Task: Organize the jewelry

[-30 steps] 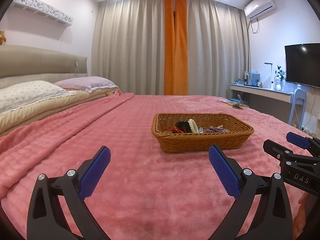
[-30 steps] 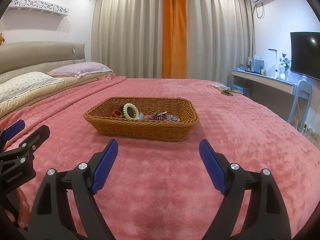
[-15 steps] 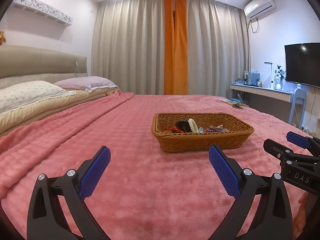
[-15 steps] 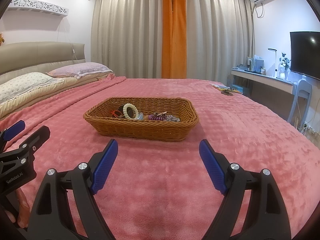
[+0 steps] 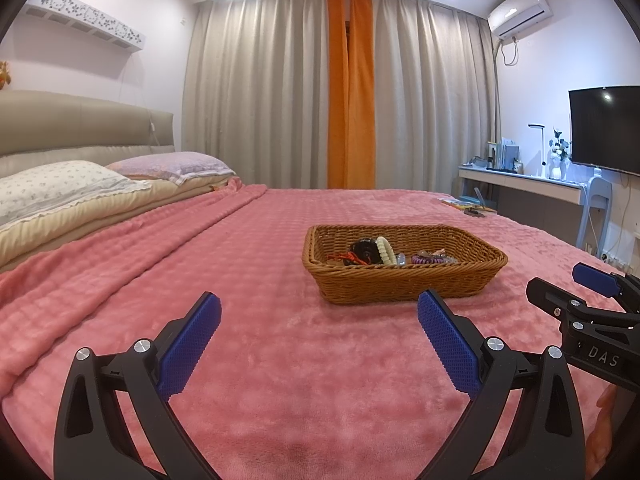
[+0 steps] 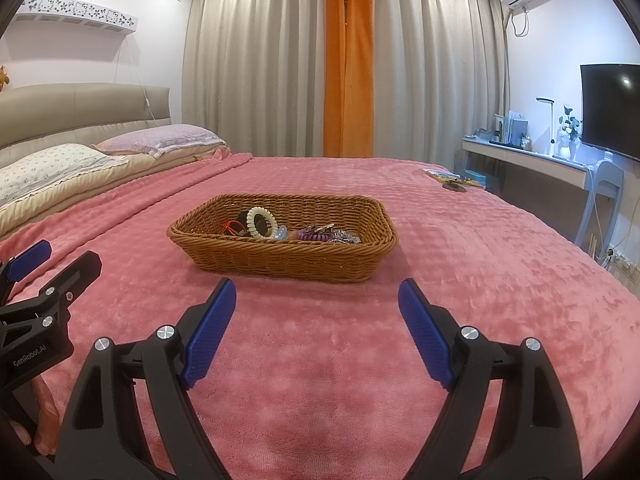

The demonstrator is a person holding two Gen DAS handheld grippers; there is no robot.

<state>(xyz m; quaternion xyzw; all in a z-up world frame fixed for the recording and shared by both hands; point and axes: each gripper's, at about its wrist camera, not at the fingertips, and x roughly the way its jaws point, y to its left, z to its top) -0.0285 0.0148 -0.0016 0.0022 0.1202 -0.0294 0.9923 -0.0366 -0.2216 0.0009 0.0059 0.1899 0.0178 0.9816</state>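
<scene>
A brown wicker basket (image 5: 404,284) (image 6: 280,260) sits on the pink blanket in the middle of the bed. It holds jewelry: a cream bead bracelet (image 6: 262,222) (image 5: 384,250), a purple coil band (image 6: 314,234) (image 5: 426,258), a dark band with red cord (image 5: 358,254) and small silver pieces (image 6: 346,237). My left gripper (image 5: 320,316) is open and empty, short of the basket and left of it. My right gripper (image 6: 316,304) is open and empty, just in front of the basket. Each gripper shows at the edge of the other's view.
Pillows (image 5: 60,188) and a padded headboard (image 5: 80,128) are at the left. A desk (image 6: 532,162) with a lamp, a chair and a wall TV (image 6: 612,108) stand at the right. Small items (image 6: 452,178) lie at the bed's far right edge. Curtains hang behind.
</scene>
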